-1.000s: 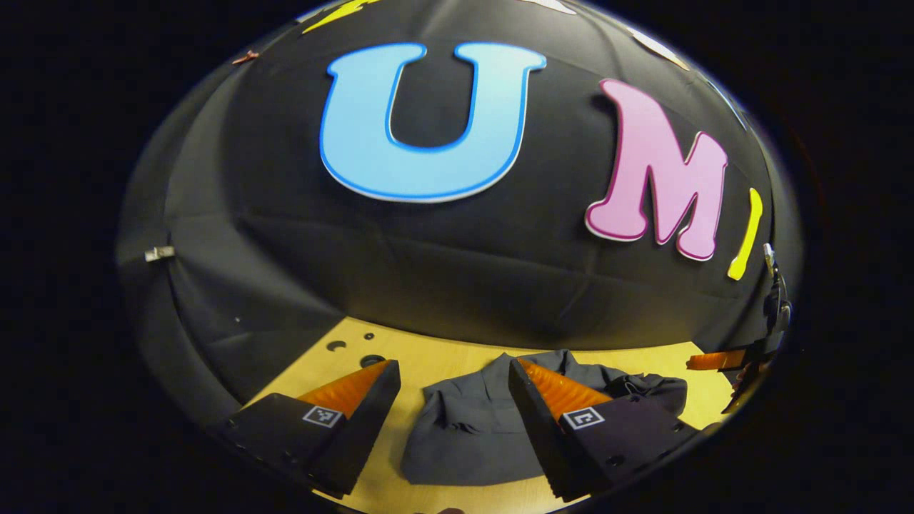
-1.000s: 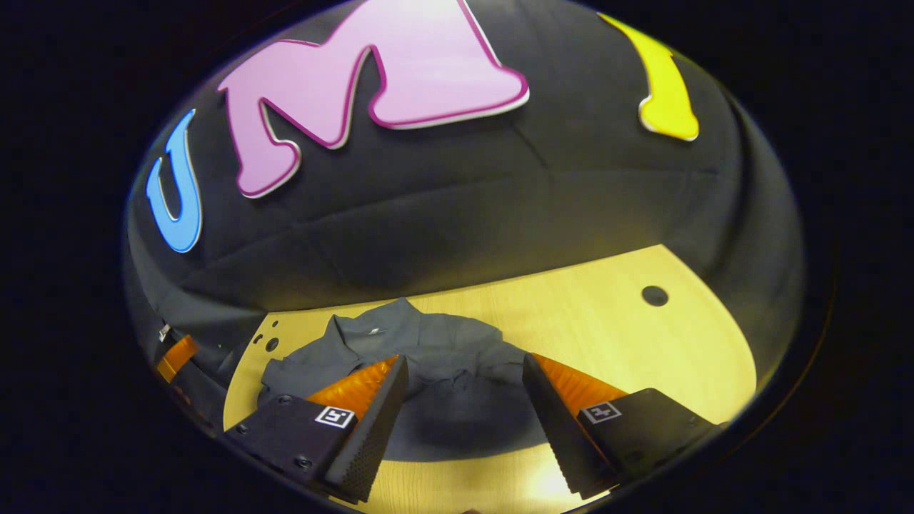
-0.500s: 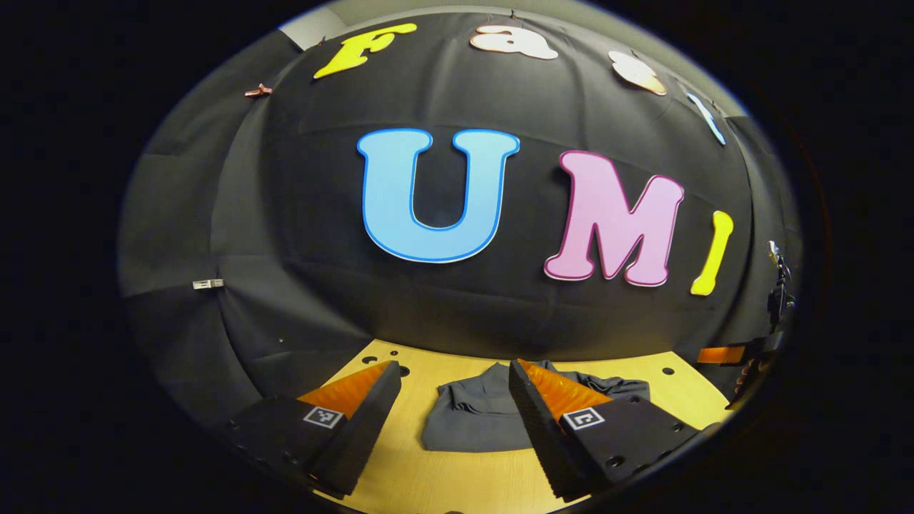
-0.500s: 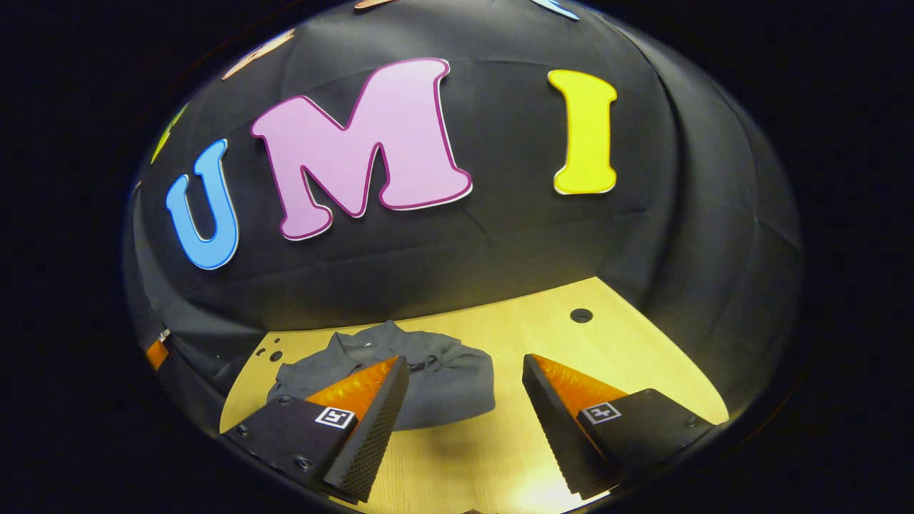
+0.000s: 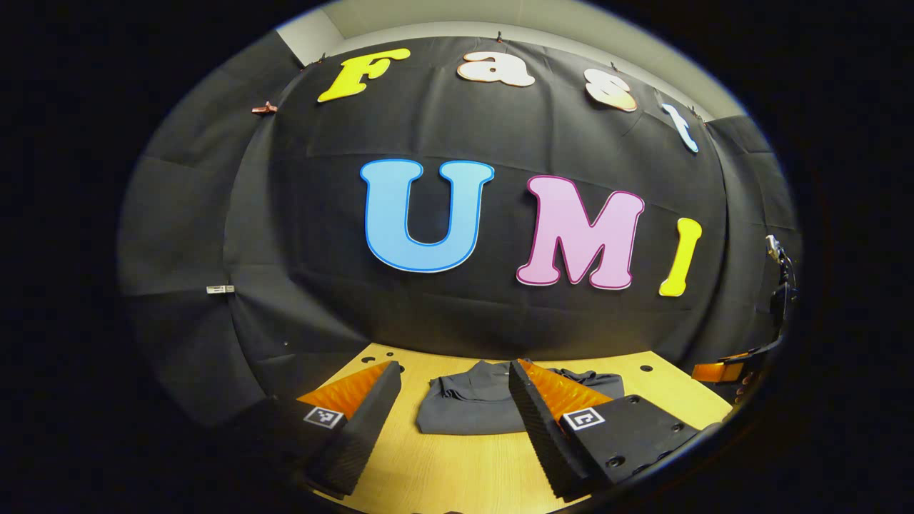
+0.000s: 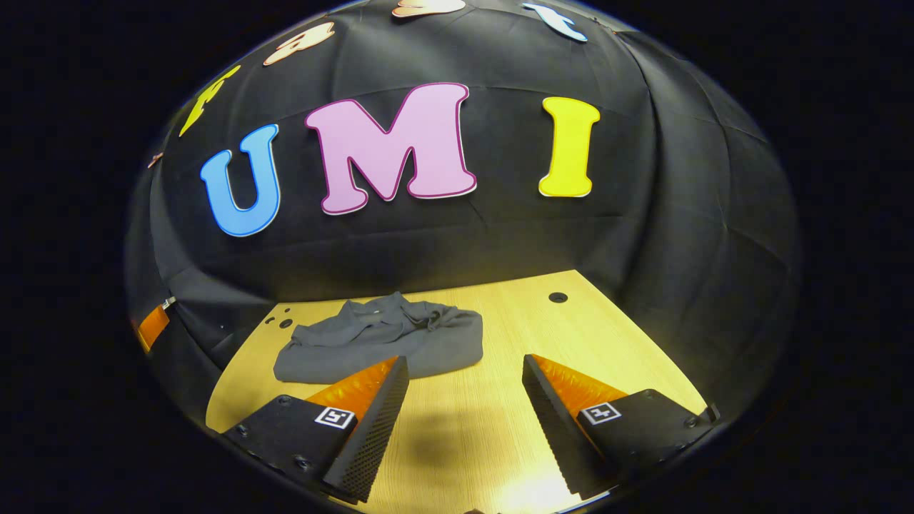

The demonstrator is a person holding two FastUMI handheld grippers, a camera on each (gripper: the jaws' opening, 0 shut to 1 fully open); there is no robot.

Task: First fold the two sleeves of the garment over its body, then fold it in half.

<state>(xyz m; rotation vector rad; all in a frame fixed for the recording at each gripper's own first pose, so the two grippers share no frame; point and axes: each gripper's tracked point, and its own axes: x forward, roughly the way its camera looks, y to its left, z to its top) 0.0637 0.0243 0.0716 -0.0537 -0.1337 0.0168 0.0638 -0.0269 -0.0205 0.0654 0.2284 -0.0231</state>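
A dark grey garment [image 5: 471, 407] lies folded into a compact bundle on the wooden table [image 5: 457, 471], its collar toward the back wall. In the right gripper view the garment [image 6: 385, 343] sits left of centre on the table [image 6: 571, 335]. My left gripper [image 5: 453, 421] hangs open above the table, short of the garment's near edge, with nothing between its fingers. My right gripper [image 6: 464, 421] is open too, over bare wood to the right of the garment. The other gripper [image 5: 721, 370] shows at the right edge of the left gripper view.
Small round holes [image 6: 558, 297] dot the table's far corners. The black cloth wall rises just behind the table. Bare wood stretches right of the garment in the right gripper view.
Both grippers have pulled back and up from the garment, which now looks smaller and farther off. It lies still in its folded bundle. Both stay open.
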